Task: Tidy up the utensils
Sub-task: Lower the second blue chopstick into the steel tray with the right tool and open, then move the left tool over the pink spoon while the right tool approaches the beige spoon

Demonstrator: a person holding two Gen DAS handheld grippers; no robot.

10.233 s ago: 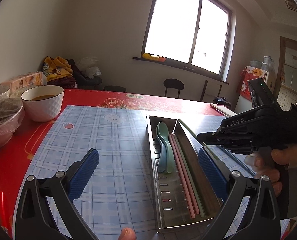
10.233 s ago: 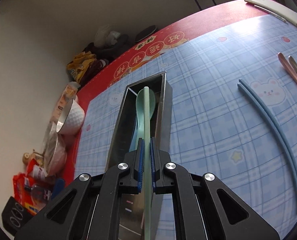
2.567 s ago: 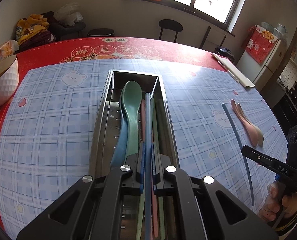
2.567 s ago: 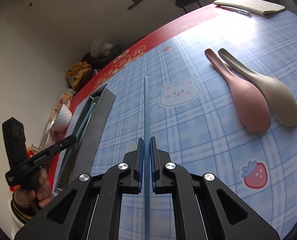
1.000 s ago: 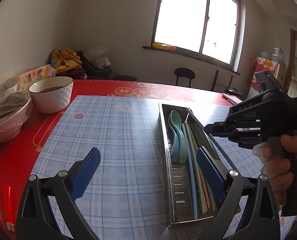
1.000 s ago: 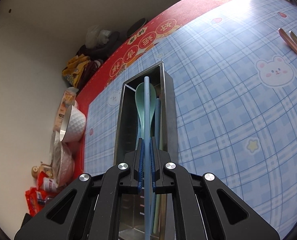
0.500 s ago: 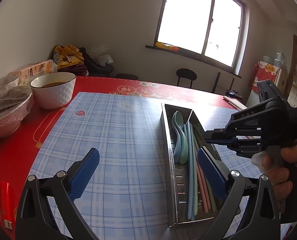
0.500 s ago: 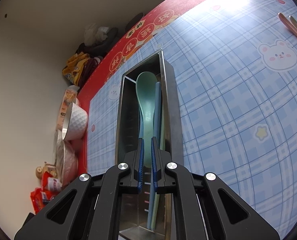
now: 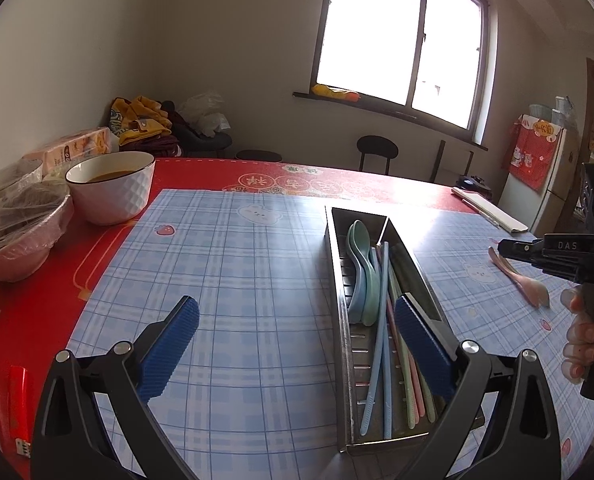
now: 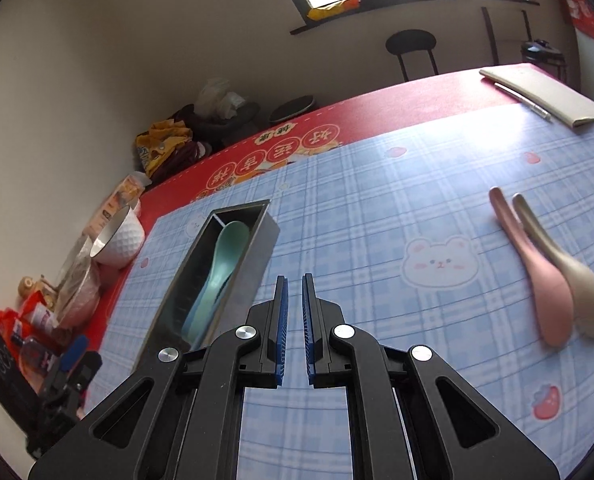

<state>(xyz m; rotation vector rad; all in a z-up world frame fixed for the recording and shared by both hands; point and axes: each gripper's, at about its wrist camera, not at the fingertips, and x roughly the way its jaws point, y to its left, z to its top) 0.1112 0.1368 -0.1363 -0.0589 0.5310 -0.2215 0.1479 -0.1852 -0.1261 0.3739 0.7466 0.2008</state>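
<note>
- The right gripper [image 10: 293,292] hovers over the blue checked mat [image 10: 377,208], just to the right of the metal utensil tray [image 10: 257,256]; its blue pads stand nearly together with only a thin gap, and nothing is between them.
- The left gripper [image 9: 293,344] waits with its jaws wide apart, straddling the near end of the tray and holding nothing.
- Left to sort: a pink spoon [image 10: 533,280] and a beige spoon [image 10: 561,276], lying well to the right of the tray, side by side and touching.
- Risk: because the two spoons touch, a pinch on one is likely to nudge or drag the other, or catch both at once.
- Risk: the pads must spread before they come down; if they stay this close they would push a handle across the mat instead of taking it.
- Risk: the tray's right side is already crowded with chopsticks [image 9: 385,320], so a spoon set there may ride up on them; the green spoon [image 10: 225,256] and a blue one lie on the tray's left side, where it belongs.
- Against a second ago: the right gripper then clamped a blue chopstick over the tray; that chopstick now lies in the tray, and the view has swung right so the loose spoons show fully.
</note>
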